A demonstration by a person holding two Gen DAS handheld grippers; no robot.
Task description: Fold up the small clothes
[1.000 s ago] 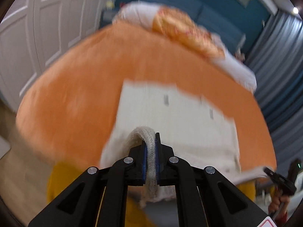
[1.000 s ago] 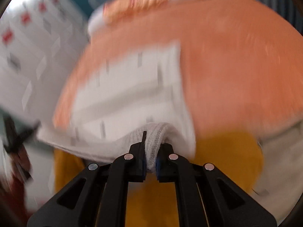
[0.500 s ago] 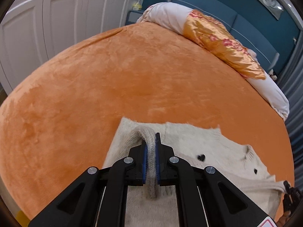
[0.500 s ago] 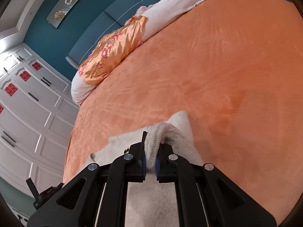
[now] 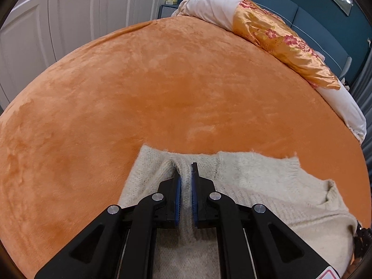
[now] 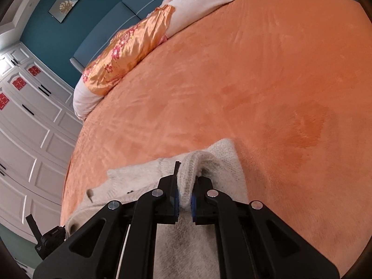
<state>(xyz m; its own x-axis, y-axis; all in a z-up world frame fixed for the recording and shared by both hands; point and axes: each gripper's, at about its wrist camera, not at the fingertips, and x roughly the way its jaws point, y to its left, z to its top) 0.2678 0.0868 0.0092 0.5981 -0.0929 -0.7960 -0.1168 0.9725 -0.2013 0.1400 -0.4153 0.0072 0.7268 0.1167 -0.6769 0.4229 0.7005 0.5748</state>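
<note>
Cream knit sweater (image 5: 267, 193) lies spread on the orange bed (image 5: 162, 88), near its foot edge. The left hand-held gripper (image 5: 185, 174) has its jaws nearly together, pinching a raised ridge of the knit between the blue pads. The right hand-held gripper (image 6: 186, 181) likewise has its jaws close together, nipping a bunched fold of the sweater (image 6: 223, 162) at its other side. One sweater is in view, with two hand-held grippers on it; at the head of the bed lie one white bolster (image 5: 209, 7) and one orange floral pillow (image 5: 286, 44). Half a second ago the garment lay a little closer to each camera; now its far edge sits farther up the bed, and both pinches are unchanged.
</note>
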